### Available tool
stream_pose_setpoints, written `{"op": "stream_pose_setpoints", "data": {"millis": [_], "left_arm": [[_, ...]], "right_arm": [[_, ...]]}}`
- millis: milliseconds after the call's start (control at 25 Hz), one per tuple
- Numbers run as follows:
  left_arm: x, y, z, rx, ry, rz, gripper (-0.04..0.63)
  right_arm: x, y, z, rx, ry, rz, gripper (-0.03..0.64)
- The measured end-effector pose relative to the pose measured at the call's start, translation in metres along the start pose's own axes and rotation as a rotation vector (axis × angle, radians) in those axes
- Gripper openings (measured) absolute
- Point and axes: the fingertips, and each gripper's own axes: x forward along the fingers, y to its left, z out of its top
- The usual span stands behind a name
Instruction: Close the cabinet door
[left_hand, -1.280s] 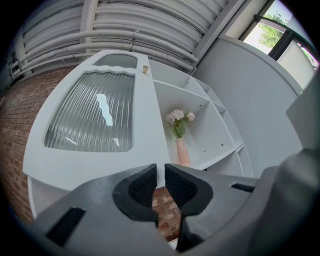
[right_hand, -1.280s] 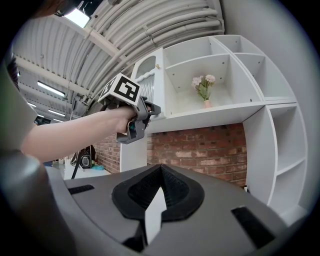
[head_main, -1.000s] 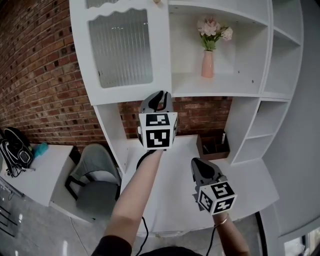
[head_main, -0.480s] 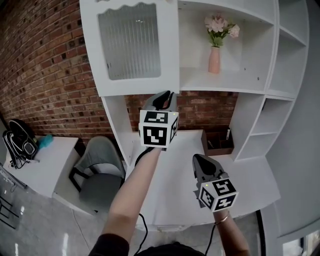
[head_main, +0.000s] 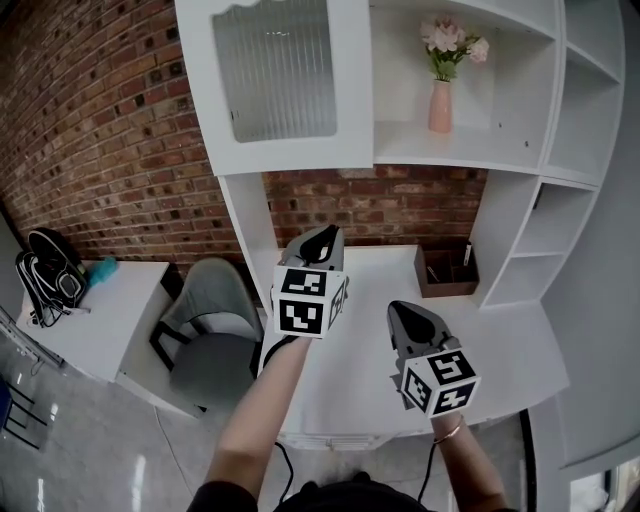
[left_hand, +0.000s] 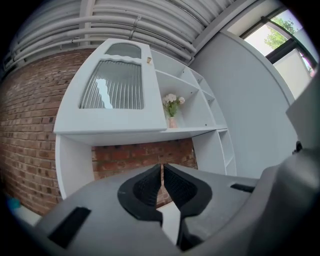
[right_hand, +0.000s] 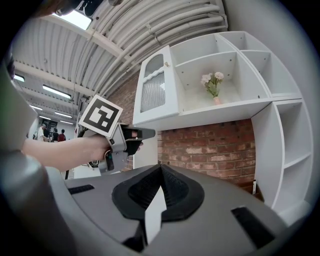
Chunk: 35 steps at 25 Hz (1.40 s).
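The white cabinet door (head_main: 285, 80) with ribbed glass covers the cabinet's left compartment and looks flat against the frame. It shows again in the left gripper view (left_hand: 112, 92), and in the right gripper view (right_hand: 154, 92). My left gripper (head_main: 325, 232) hangs well below the door, over the white desk (head_main: 370, 330), touching nothing. Its jaws are closing; only a hairline slit remains and nothing is between them (left_hand: 162, 167). My right gripper (head_main: 400, 308) is lower right over the desk, shut and empty (right_hand: 160, 167). It sees the left gripper (right_hand: 137, 134) from the side.
A pink vase of flowers (head_main: 441, 100) stands on the open shelf right of the door. A brown box (head_main: 448, 272) sits at the desk's back right. A grey chair (head_main: 205, 330) stands left of the desk, and a side table carries a backpack (head_main: 50, 280).
My left gripper has dropped from just under the door's lower edge to above the desk. The right gripper has shifted only slightly.
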Motion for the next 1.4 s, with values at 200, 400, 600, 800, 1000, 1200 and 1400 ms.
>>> {"op": "stream_pose_setpoints", "data": {"millis": [200,400,600,800,1000,1200,1400], "left_arm": [[-0.034,0.006,-0.036,0.002,0.043,0.024,0.021],[-0.072,0.01,-0.072,-0.044,0.071,0.041,0.017],[-0.103,0.016,-0.112,-0.062,0.135,0.057,0.017],[-0.13,0.024,-0.138,-0.078,0.177,0.08,0.017],[-0.154,0.021,-0.155,-0.103,0.196,0.076,0.017],[-0.171,0.017,-0.166,-0.122,0.207,0.078,0.015],[-0.184,0.019,-0.176,-0.144,0.224,0.077,0.017]], "right_arm": [[0.0,0.006,-0.01,0.007,0.017,0.002,0.002],[-0.003,0.011,-0.02,0.024,0.027,-0.006,0.002],[-0.006,0.021,-0.032,0.036,0.046,-0.004,0.0],[-0.009,0.03,-0.047,0.061,0.069,-0.008,0.002],[-0.013,0.038,-0.059,0.098,0.084,-0.017,0.002],[-0.014,0.049,-0.07,0.105,0.114,-0.015,0.001],[-0.016,0.057,-0.077,0.091,0.129,-0.021,0.001]]}}
